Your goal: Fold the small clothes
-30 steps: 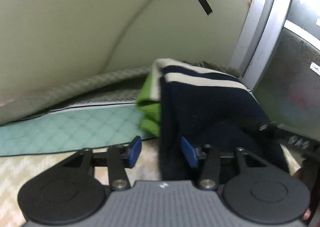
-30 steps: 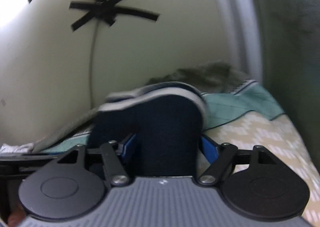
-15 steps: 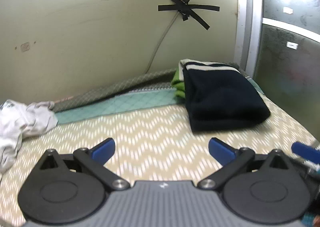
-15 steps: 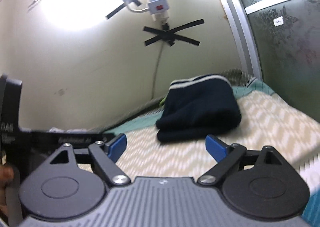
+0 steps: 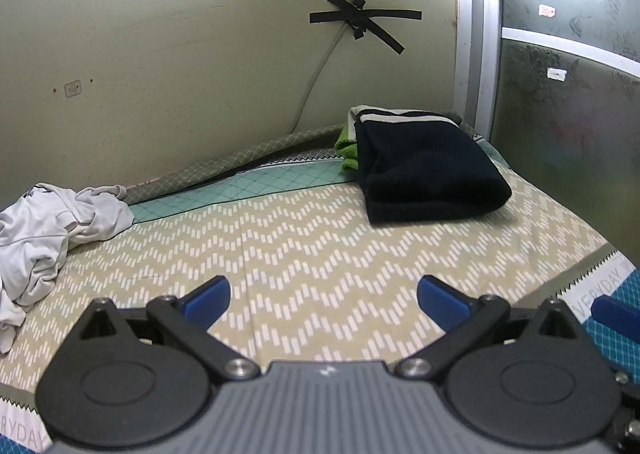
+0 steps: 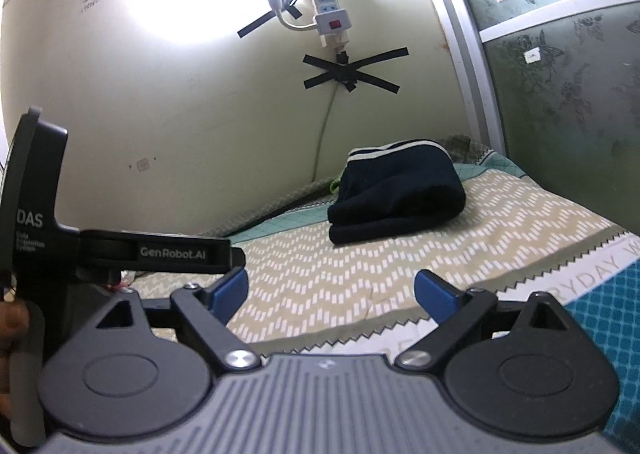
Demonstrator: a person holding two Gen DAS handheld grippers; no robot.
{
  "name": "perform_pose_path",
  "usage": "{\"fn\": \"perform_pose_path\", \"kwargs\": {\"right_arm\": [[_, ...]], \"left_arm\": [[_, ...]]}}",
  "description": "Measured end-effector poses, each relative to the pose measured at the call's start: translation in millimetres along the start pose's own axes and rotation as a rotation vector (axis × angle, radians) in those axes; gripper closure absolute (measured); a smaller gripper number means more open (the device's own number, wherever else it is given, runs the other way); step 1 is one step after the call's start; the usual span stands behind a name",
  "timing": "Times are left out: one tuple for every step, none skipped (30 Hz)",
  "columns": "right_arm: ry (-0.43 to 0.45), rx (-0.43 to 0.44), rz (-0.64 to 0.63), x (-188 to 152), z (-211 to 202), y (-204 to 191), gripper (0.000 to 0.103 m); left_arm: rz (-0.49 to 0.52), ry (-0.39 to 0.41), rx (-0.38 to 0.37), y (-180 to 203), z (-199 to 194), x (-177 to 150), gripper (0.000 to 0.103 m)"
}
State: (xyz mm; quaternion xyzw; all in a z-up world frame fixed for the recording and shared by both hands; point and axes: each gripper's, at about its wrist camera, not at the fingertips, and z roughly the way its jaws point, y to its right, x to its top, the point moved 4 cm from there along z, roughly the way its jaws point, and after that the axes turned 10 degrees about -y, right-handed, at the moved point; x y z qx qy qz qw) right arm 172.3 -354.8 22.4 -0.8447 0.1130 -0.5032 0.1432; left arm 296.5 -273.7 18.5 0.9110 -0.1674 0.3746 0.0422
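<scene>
From the left wrist view, the left gripper (image 5: 322,296), a second ago closing around the navy garment (image 5: 428,170), has pulled back with its fingers spread wide and empty; the folded garment now rests at the mat's (image 5: 320,254) far right corner, on a green piece (image 5: 346,148). A crumpled white garment (image 5: 48,222) at the far left edge looks next. From the right wrist view, the right gripper (image 6: 330,292) has likewise let go and stands open, the navy garment (image 6: 396,194) well beyond it.

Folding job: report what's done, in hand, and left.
Done: the navy garment lies folded on the green garment by the wall. In hand: nothing; left gripper and right gripper have jaws open. Left: the crumpled white garment.
</scene>
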Motion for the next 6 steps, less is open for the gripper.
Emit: {"fn": "perform_pose_path", "kwargs": {"right_arm": [[-0.001, -0.001, 0.003, -1.4, -1.8, 0.8, 0.013], [-0.001, -0.003, 0.004, -2.1, -2.7, 1.5, 0.013], [-0.001, -0.006, 0.006, -2.7, -3.5, 2.1, 0.013], [-0.001, -0.009, 0.007, -3.1, -4.0, 2.9, 0.013], [-0.001, -0.010, 0.008, -3.5, -4.2, 3.7, 0.013], [-0.002, -0.011, 0.011, -3.8, -4.2, 4.4, 0.013]], "left_arm": [[0.007, 0.000, -0.002, 1.4, -0.3, -0.8, 0.000], [0.015, 0.004, -0.006, 3.1, -1.0, -1.8, 0.000], [0.024, 0.014, -0.008, 4.8, -2.1, -2.7, 0.000], [0.032, 0.022, -0.009, 6.5, -3.3, -3.3, 0.000], [0.041, 0.025, -0.011, 8.3, -3.9, -3.7, 0.000], [0.048, 0.025, -0.016, 10.0, -4.0, -3.9, 0.000]]}}
